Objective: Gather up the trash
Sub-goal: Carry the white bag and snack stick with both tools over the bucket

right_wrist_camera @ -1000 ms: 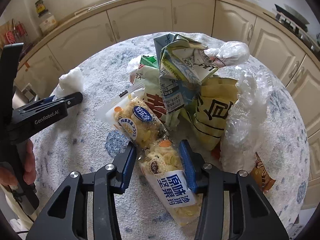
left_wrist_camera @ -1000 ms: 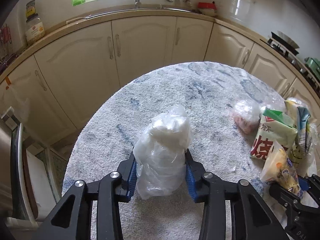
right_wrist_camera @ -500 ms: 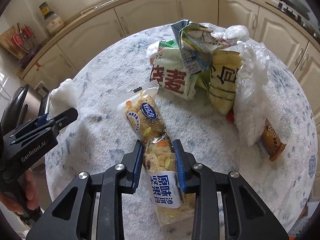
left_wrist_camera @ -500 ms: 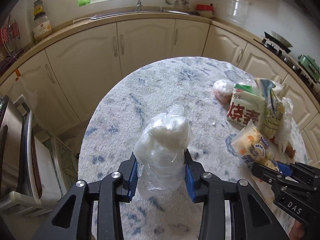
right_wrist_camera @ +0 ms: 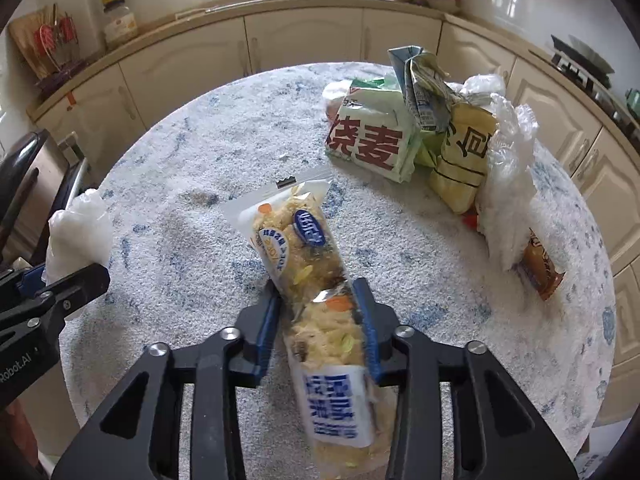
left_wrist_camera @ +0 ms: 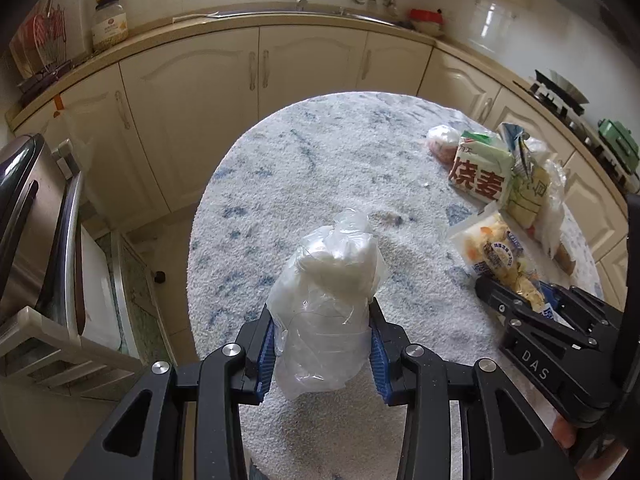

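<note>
My left gripper (left_wrist_camera: 322, 344) is shut on a crumpled clear plastic bag (left_wrist_camera: 328, 300) and holds it above the round marble table (left_wrist_camera: 304, 168). My right gripper (right_wrist_camera: 318, 320) is shut on a long snack packet with yellow flakes (right_wrist_camera: 304, 260) and holds it above the table. The left gripper and its bag also show in the right wrist view (right_wrist_camera: 76, 232). The right gripper with the packet also shows in the left wrist view (left_wrist_camera: 516, 292).
A heap of trash sits at the table's right side: a green-white packet with red characters (right_wrist_camera: 372, 140), a crushed carton (right_wrist_camera: 420, 88), a yellow bag (right_wrist_camera: 460, 160), clear plastic (right_wrist_camera: 504, 184), a brown wrapper (right_wrist_camera: 540, 268). Cream cabinets (left_wrist_camera: 224, 92) curve behind. A steel appliance (left_wrist_camera: 28, 216) stands left.
Both grippers have risen and drawn back from the table with their loads. The right gripper has closed tighter on the snack packet and lifted it off the heap.
</note>
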